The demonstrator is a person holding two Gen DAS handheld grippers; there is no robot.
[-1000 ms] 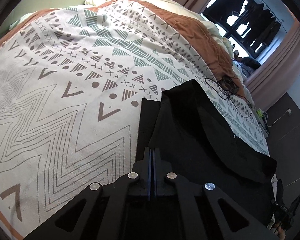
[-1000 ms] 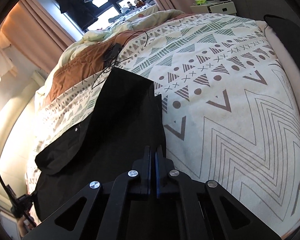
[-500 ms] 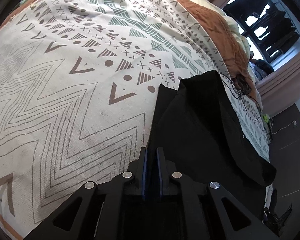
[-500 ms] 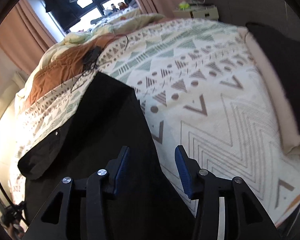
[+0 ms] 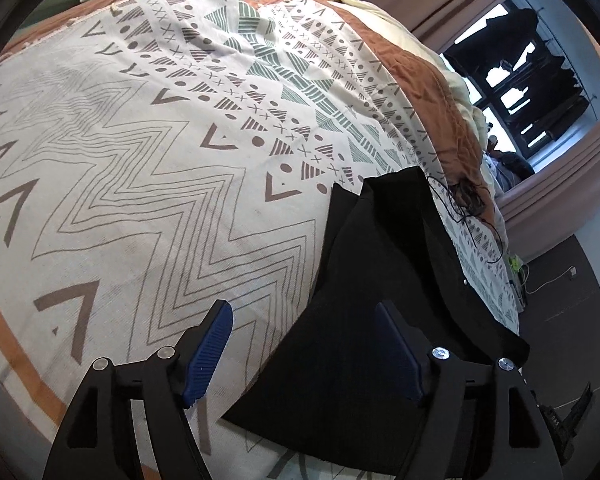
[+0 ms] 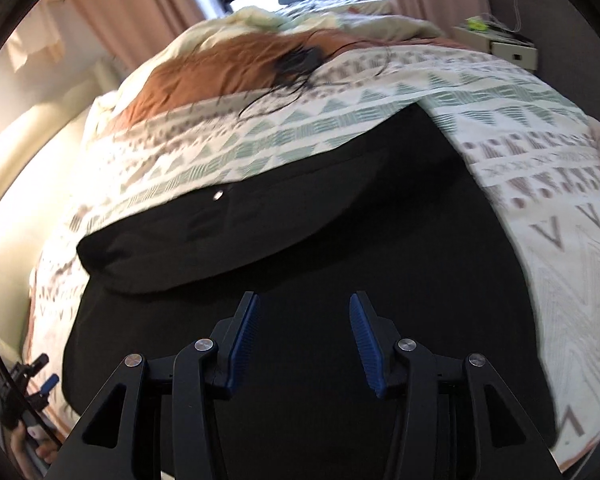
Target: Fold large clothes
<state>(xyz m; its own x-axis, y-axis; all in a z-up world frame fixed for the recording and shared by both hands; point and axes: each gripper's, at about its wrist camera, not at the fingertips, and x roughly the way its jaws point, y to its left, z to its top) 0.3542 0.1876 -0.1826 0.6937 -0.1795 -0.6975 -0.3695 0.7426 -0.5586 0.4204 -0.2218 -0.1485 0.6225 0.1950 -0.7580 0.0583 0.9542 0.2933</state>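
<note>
1. The bed fills both of my views, covered by a patterned bedspread (image 5: 148, 168) in cream with grey zigzags, triangles and green bands.
2. At the far end I see a rumpled rust and pale yellow duvet (image 6: 220, 68) bunched toward the window.
3. The black garment (image 6: 339, 240) lies flat on the bedspread at the near edge of the bed. In my left view it sits right of centre (image 5: 383, 288), running from the near edge away toward the duvet; in my right view it takes up most of the near half. A folded flap lies across its far part, with a small pale button (image 6: 218, 196) on it.
4. My left gripper (image 5: 303, 344) has its jaws wide apart, having just been opening; nothing sits between the blue pads, and the garment's near left corner lies below and beyond them.
5. My right gripper (image 6: 303, 336) has its jaws parted as well, opened within the last second, with nothing clamped; it hangs over the dark cloth.
6. A tangle of thin black cable (image 6: 300, 64) rests on the duvet, just beyond the garment's far end.
7. A pale bedside table (image 6: 499, 46) stands at the far right.
</note>
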